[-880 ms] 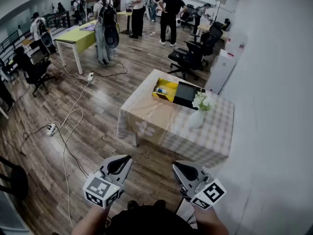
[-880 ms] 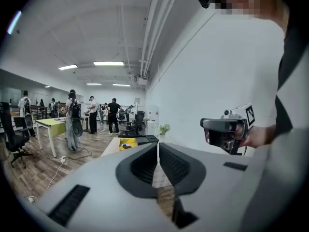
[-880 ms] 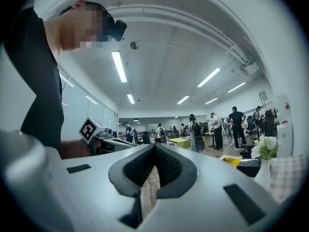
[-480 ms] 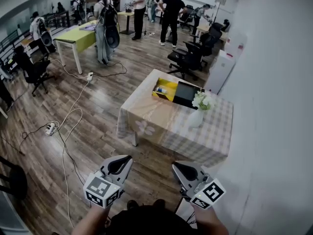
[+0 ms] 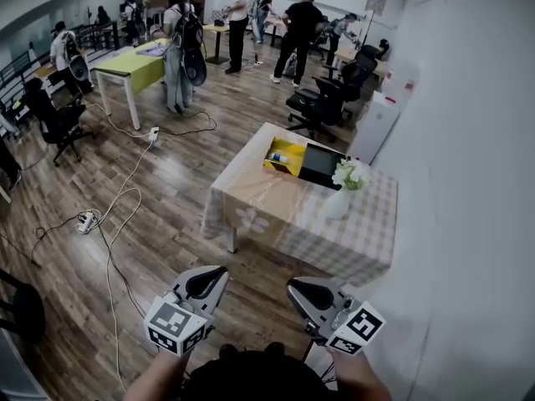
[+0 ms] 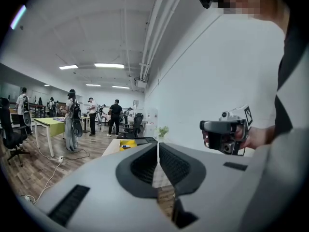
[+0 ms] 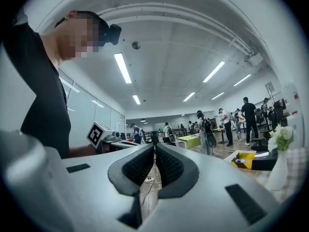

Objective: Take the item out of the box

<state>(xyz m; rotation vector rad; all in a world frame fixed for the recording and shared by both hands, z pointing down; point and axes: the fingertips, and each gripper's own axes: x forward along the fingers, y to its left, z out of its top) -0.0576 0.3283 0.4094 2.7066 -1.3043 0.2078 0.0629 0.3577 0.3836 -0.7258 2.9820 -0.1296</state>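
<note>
On the left gripper (image 5: 216, 272) sit square markers (image 5: 170, 320).

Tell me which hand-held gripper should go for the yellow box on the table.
Left, narrowly. Both are shut and far from the table, but the left hand-held gripper points almost at the yellow box; the right hand-held gripper aims well aside.
</note>
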